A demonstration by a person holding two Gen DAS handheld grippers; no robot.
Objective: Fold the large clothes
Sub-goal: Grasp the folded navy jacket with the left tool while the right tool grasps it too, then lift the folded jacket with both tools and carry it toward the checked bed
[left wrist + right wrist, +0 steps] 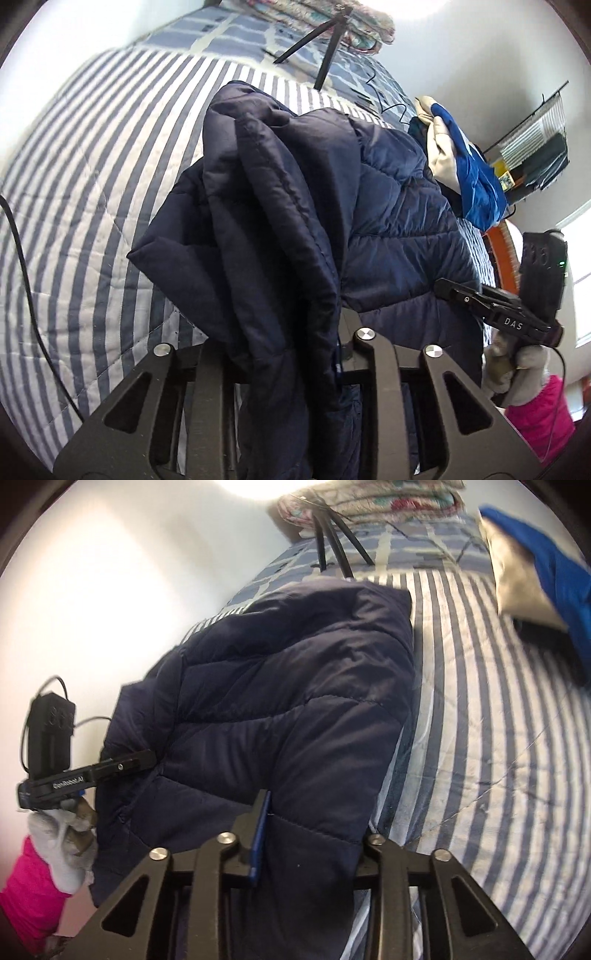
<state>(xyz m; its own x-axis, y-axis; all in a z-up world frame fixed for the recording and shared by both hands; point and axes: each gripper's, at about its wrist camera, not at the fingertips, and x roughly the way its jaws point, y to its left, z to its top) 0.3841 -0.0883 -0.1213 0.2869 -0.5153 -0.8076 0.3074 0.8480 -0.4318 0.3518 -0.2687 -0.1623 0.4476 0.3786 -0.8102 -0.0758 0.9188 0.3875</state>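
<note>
A navy quilted puffer jacket hangs above a blue-and-white striped bedspread, lifted by both grippers. My left gripper is shut on a bunched fold of the jacket; its fingers are mostly hidden by fabric. In the right wrist view the jacket fills the middle, and my right gripper is shut on its lower edge, one finger showing. The right gripper also shows in the left wrist view biting the jacket. The left gripper shows in the right wrist view clamped on the jacket's other side.
A black tripod stands at the far end of the bed by folded patterned quilts. A blue and beige garment lies at the bed's edge, also in the right wrist view. A black cable crosses the bedspread.
</note>
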